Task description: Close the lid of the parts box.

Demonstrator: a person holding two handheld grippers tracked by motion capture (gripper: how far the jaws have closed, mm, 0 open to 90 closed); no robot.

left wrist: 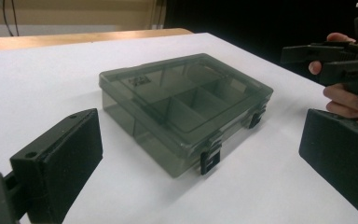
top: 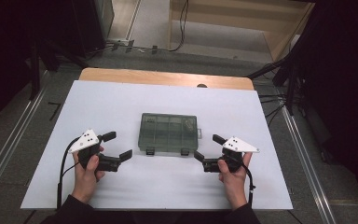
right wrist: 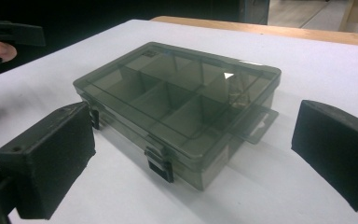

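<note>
- In the high view my left gripper (top: 118, 145) sits at the lower left of the white table (top: 121, 102), held in my left hand (top: 87, 169). Its jaws stand wide apart with nothing between them, pointing right toward the middle of the frame.
- In the left gripper view my two black jaws rise from the lower left and lower right corners, spread wide, and the box lies between and beyond them, untouched.
- The smoky clear compartment box (top: 168, 133) lies flat at the centre of the high view, lid closed. Its two dark latches (top: 150, 151) face the bottom edge of the frame, and a hang tab sticks out on its right side.
- Through the lid I see dividers; in the right gripper view something small and pale lies in one compartment (right wrist: 235, 93), too unclear to name.
- My right gripper (top: 206, 147) sits at the lower right of the high view in my right hand (top: 233, 175), jaws equally wide and bare, pointing left at the box, near it but apart.
</note>
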